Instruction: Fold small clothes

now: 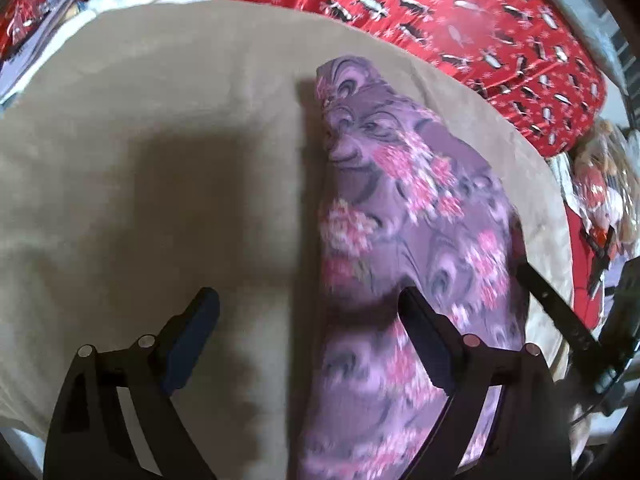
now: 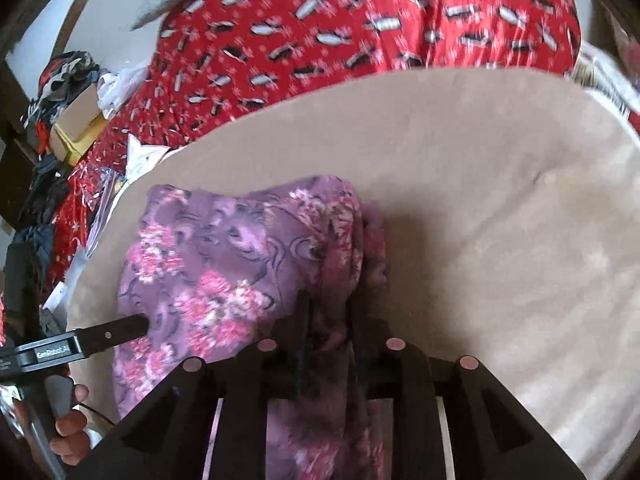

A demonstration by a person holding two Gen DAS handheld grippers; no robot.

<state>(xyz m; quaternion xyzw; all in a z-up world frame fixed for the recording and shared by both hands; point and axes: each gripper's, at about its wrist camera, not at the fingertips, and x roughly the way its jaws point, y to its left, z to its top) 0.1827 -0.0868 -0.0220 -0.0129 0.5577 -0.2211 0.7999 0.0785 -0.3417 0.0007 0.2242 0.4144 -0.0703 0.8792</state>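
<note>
Lying on a beige cloth (image 1: 140,152), a purple floral garment (image 1: 408,220) is seen bunched into a long roll, running from about twelve o'clock down to six o'clock in the left wrist view. The left gripper (image 1: 310,344) is held wide open above it: one finger hangs over bare beige cloth at seven o'clock, the other over the garment at five o'clock, and nothing is pinched between them. In the right wrist view the right gripper (image 2: 328,332) is closed on a gathered fold of the same garment at about six o'clock, the fabric being drawn up between its narrow jaws. A finger of the left gripper is seen entering from nine o'clock, its tip tucked at the garment's edge. A person's fingers (image 2: 70,428) are visible at eight o'clock. A red patterned bedspread (image 2: 360,12) is spread beyond the beige cloth toward twelve o'clock.
</note>
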